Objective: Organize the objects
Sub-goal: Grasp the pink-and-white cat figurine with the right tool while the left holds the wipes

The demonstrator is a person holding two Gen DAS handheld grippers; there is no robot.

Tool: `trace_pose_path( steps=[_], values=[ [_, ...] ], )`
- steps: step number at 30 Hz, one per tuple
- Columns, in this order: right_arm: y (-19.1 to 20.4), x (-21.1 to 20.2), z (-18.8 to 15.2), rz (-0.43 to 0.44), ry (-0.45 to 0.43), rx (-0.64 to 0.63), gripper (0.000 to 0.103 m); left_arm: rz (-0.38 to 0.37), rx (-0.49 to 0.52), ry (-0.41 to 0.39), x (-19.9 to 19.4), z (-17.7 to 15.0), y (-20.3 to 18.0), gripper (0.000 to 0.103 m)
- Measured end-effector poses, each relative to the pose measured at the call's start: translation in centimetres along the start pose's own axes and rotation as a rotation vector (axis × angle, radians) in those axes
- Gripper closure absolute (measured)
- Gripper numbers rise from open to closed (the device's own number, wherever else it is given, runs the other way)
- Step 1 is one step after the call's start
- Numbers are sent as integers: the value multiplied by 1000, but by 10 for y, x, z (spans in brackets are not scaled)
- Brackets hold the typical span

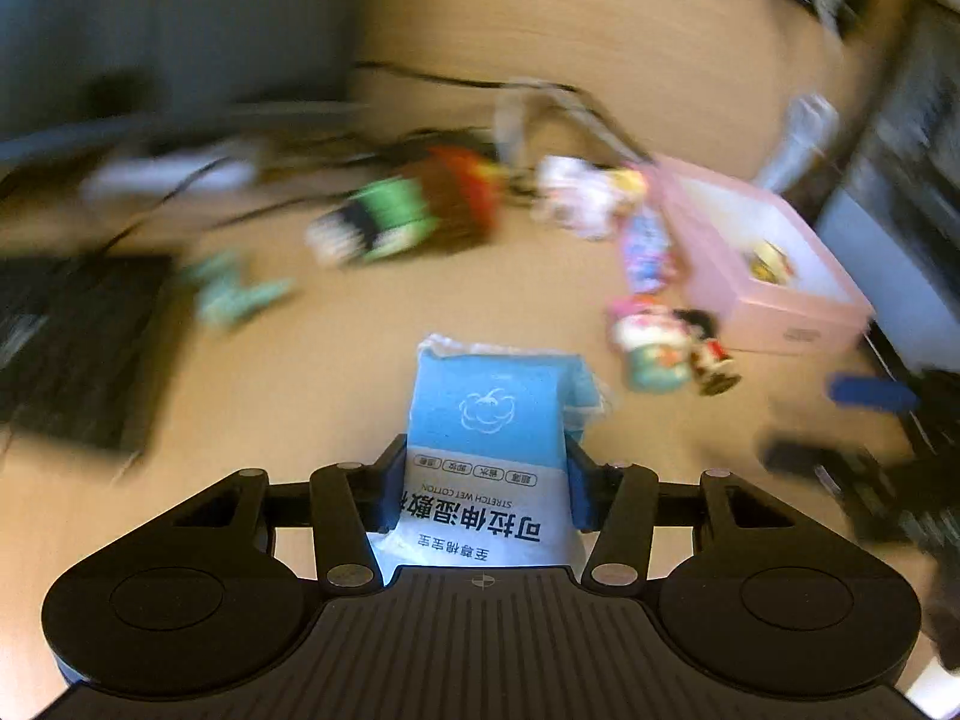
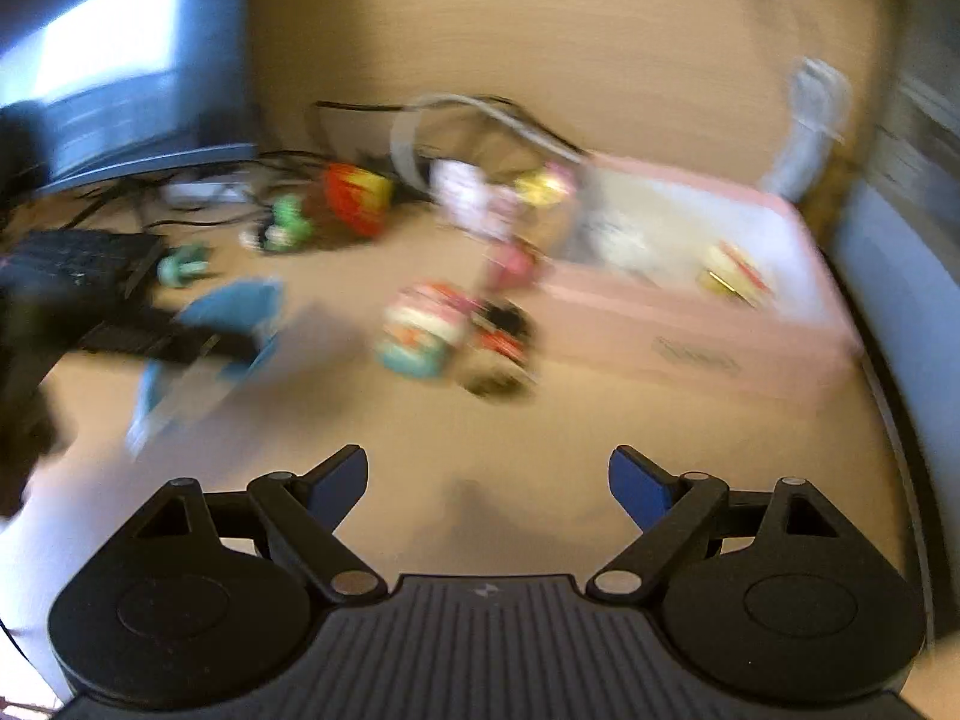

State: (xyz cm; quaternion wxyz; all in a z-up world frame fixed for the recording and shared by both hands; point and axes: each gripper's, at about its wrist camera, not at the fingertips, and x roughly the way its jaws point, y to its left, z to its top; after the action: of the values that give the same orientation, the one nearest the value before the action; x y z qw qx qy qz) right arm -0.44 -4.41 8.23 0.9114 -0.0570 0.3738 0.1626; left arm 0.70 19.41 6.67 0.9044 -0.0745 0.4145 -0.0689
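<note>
Packet [image 1: 489, 420] sits clamped between left gripper [image 1: 487, 483] fingers; right gripper [image 2: 487, 483] fingers spread apart, holding nothing.

My left claw [image 1: 486, 483] holds a packet [image 1: 489, 420] between its fingers above the surface [image 1: 336, 372]. Ahead, toys [image 1: 672, 348] lie just left of the box [image 1: 774, 276] near the right edge. A keyboard [image 1: 66, 348] lies at the left edge.

Light wooden desk top [image 2: 540, 30], black keyboard [image 1: 72, 348] at left, lit monitor [image 2: 114, 54] behind, tangled cables [image 1: 420, 75]
</note>
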Motion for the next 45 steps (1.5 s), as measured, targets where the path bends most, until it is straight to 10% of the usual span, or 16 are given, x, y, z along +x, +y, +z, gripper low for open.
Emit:
trace_pose_path(
  steps=[8, 17, 24, 27, 33, 40, 45],
  values=[
    [141, 76, 80, 290, -126, -292, 46, 150, -221, -38, -95, -49, 74, 48],
    [238, 166, 91, 170, -119, -570, 68, 201, -263, -82, -140, -63, 120, 48],
    [206, 159, 90, 73, -74, -444, 85, 122, -233, -55, -127, -69, 128, 48],
    [178, 145, 69, -123, -81, -479, 85, 56, -205, -47, -112, -61, 117, 48],
    [101, 74, 21, -229, -129, -325, 51, -91, -185, 15, -73, -45, 80, 48],
    [41, 55, 5, -246, -57, -80, 48, -159, -66, 81, -43, -32, 21, 48],
    [46, 64, 18, -235, -112, -137, 45, -132, -22, 83, -44, -37, 0, 48]
  ],
)
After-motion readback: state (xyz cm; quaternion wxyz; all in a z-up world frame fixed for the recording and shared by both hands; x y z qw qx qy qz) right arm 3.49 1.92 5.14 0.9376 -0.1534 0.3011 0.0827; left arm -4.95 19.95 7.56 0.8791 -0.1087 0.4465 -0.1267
